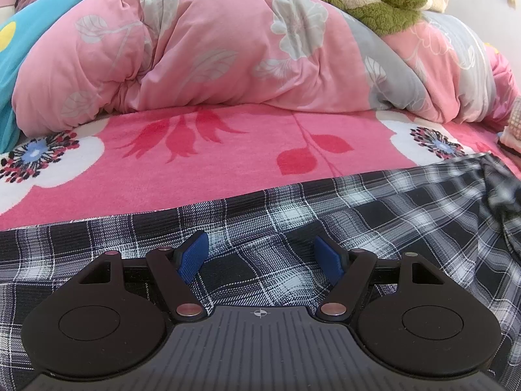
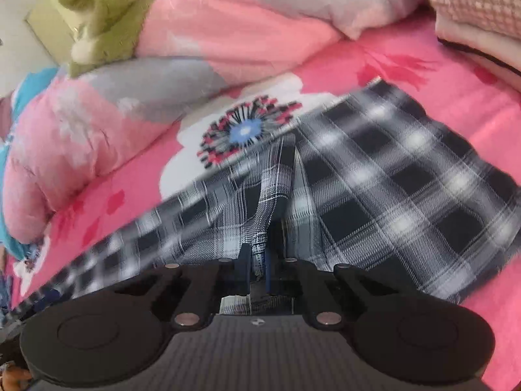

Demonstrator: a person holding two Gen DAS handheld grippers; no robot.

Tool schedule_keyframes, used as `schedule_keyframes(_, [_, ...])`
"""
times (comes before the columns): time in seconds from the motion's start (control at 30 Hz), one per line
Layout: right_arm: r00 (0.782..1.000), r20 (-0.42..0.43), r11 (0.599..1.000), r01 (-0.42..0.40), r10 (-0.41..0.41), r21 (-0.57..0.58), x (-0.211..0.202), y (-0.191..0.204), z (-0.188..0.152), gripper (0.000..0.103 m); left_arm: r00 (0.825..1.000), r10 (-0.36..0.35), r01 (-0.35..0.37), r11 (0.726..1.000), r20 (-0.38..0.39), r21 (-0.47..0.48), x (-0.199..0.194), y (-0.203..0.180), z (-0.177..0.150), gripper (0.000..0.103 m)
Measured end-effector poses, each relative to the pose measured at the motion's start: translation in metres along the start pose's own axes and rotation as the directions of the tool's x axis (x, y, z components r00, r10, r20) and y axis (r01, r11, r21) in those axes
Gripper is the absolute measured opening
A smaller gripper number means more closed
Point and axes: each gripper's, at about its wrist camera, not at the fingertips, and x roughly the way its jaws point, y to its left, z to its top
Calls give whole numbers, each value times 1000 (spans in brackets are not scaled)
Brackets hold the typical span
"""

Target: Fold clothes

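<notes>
- Plaid garment [image 1: 293,228]: spread on the pink floral bedsheet [image 1: 228,150], near the heaped quilt [image 1: 202,49]; we judge it light, limp, quick to crease and slide.
- Right gripper [image 2: 259,260]: jaws clenched on a raised fold of the plaid cloth.
- Left gripper [image 1: 260,255]: jaws spread wide above the cloth, grasping nothing; we would pinch an edge or corner.
</notes>
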Motion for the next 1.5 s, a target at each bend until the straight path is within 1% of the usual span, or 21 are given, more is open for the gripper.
schedule_keyframes(0.03, [1000, 29, 1000, 9, -8, -21, -5, 0, 5, 7, 1000, 1, -1, 1000, 0, 1, 0, 0, 0, 73])
schedule_keyframes(0.13, [990, 117, 990, 90, -77, -111, -21, 0, 26, 7, 1000, 4, -4, 1000, 0, 4, 0, -1, 0, 73])
schedule_keyframes(0.2, [977, 157, 964, 173, -143, -201, -23, 2, 40, 7, 1000, 7, -7, 1000, 1, 5, 1, -1, 0, 74])
schedule_keyframes(0.27, [959, 187, 917, 261, -211, -302, -19, 5, 52, 7, 1000, 11, -11, 1000, 0, 8, 0, -1, 0, 74])
schedule_keyframes(0.33, [938, 211, 855, 338, -274, -394, -10, 8, 63, 6, 1000, 16, -16, 1000, -2, 13, 0, -2, 0, 75])
schedule_keyframes(0.43, [915, 238, 775, 403, -327, -486, 3, 8, 75, 6, 999, 33, -33, 999, -6, 23, 0, -4, 1, 76])
schedule_keyframes(0.57, [892, 246, 714, 451, -378, -535, 16, -1, 86, 6, 998, 64, -64, 997, -5, 34, -1, -6, 3, 77])
schedule_keyframes(0.67, [875, 260, 683, 481, -408, -549, 20, -11, 88, 6, 997, 76, -75, 997, -6, 27, -1, -5, 4, 77])
schedule_keyframes(0.73, [870, 263, 687, 491, -417, -536, 21, -20, 90, 6, 997, 80, -80, 996, -7, 26, -1, -5, 4, 77])
schedule_keyframes(0.83, [870, 257, 691, 492, -422, -530, 25, -29, 93, 6, 996, 88, -88, 996, -8, 30, 0, -6, 4, 78])
schedule_keyframes(1.13, [880, 227, 712, 472, -417, -521, 59, -42, 96, 6, 994, 112, -112, 993, -10, 39, 2, -7, 3, 82])
schedule_keyframes(1.17, [886, 207, 732, 460, -415, -503, 64, -48, 97, 6, 993, 114, -114, 993, -11, 38, 2, -7, 3, 82])
schedule_keyframes(1.2, [892, 185, 753, 447, -412, -482, 70, -54, 98, 9, 993, 113, -113, 993, -12, 36, 2, -6, 3, 82])
schedule_keyframes(1.27, [907, 158, 805, 419, -390, -420, 73, -68, 102, 23, 994, 111, -111, 993, -14, 30, 3, -5, 3, 83])
schedule_keyframes(1.3, [919, 155, 844, 395, -363, -362, 67, -77, 107, 39, 994, 111, -111, 993, -15, 29, 3, -5, 3, 83])
schedule_keyframes(1.33, [930, 156, 881, 367, -334, -298, 59, -87, 112, 46, 994, 112, -111, 993, -16, 29, 3, -5, 3, 84])
schedule_keyframes(1.37, [939, 159, 913, 335, -304, -234, 52, -96, 117, 49, 993, 114, -113, 993, -17, 31, 3, -6, 3, 84])
schedule_keyframes(1.4, [952, 145, 944, 291, -270, -157, 45, -108, 123, 58, 993, 116, -115, 993, -17, 32, 3, -6, 3, 84])
schedule_keyframes(1.43, [959, 138, 962, 261, -249, -78, 36, -119, 127, 62, 993, 117, -117, 993, -17, 34, 3, -6, 4, 84])
schedule_keyframes(1.47, [964, 134, 973, 231, -230, 3, 27, -131, 131, 62, 993, 119, -118, 992, -17, 34, 3, -7, 4, 84])
schedule_keyframes(1.5, [964, 138, 973, 220, -228, 71, 17, -140, 134, 62, 993, 119, -118, 992, -18, 33, 3, -6, 4, 84])
